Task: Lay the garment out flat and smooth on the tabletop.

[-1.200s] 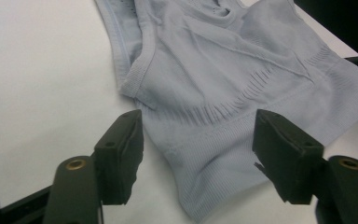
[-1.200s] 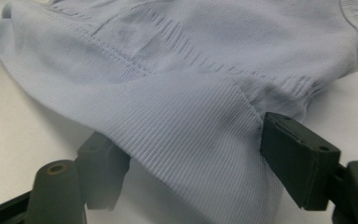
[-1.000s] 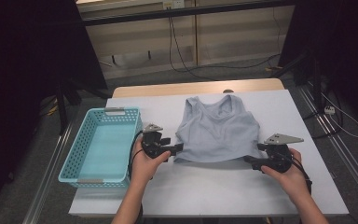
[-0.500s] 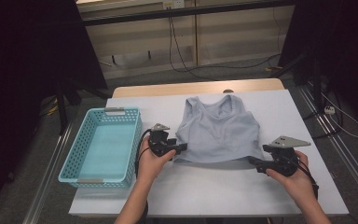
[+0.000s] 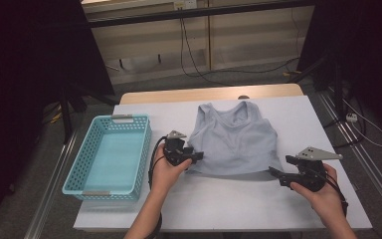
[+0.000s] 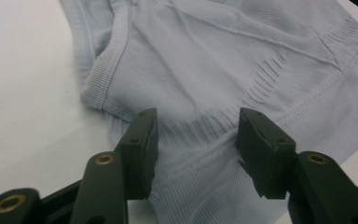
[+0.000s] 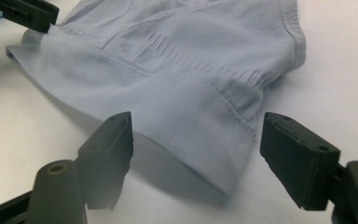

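A pale blue sleeveless top [image 5: 234,139] lies flat on the white table, neck toward the far edge. My left gripper [image 5: 198,157] is at its lower left corner. In the left gripper view its jaws [image 6: 196,135] straddle a fold of the ribbed fabric [image 6: 223,70]. They have just been closing, and gaps still show beside both pads. My right gripper [image 5: 274,172] is at the lower right corner. Its open jaws [image 7: 196,140] stand on either side of the hem [image 7: 200,135] without touching it. The left gripper [image 7: 28,11] also appears far off in the right gripper view.
A turquoise plastic basket [image 5: 144,149] stands at the table's left with nothing in it. Bare white tabletop [image 5: 219,199] runs along the near edge between the two hands. Cables lie on the floor beyond the table.
The left gripper has edged slightly right, onto the top's lower left corner. The right hand has barely shifted. The top lies as before.
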### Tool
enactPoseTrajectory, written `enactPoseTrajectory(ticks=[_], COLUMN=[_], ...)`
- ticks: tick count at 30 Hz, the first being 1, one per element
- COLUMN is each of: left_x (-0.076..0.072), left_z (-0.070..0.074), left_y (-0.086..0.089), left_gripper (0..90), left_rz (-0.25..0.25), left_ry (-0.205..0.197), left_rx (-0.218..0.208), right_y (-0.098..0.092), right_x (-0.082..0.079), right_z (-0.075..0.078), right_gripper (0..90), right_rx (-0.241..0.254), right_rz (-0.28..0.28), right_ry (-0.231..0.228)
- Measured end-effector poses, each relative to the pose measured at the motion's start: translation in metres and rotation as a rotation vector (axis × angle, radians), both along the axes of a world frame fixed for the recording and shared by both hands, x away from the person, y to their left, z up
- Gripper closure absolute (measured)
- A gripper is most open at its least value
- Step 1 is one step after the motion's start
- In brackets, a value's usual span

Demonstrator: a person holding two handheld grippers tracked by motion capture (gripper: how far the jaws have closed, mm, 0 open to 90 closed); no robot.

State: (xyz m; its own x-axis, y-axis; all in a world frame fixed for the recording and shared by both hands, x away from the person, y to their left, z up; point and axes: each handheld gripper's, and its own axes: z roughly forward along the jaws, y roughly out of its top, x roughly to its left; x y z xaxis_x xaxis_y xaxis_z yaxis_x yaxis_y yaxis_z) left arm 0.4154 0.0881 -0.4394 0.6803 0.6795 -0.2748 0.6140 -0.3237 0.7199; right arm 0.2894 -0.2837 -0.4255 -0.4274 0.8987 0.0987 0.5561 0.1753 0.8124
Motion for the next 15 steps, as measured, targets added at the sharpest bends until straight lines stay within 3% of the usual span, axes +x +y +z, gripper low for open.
enactPoseTrajectory(ticks=[3,10,15], left_x=[0.000,-0.003,-0.001], left_z=[-0.002,-0.002,-0.010], left_y=[0.000,0.000,-0.001], left_gripper=[50.9,59.0,65.8], left_rz=[-0.001,-0.008,-0.015], left_ry=[0.002,-0.007,0.002], left_rx=[0.008,0.025,0.052], right_y=[0.001,0.010,0.018], right_x=[0.004,0.021,0.037], right_z=[-0.001,0.003,-0.003], right_gripper=[29.2,36.0,40.2], right_rx=[-0.015,0.008,-0.030], right_rz=[-0.017,-0.040,-0.066], right_ry=[0.004,-0.012,0.004])
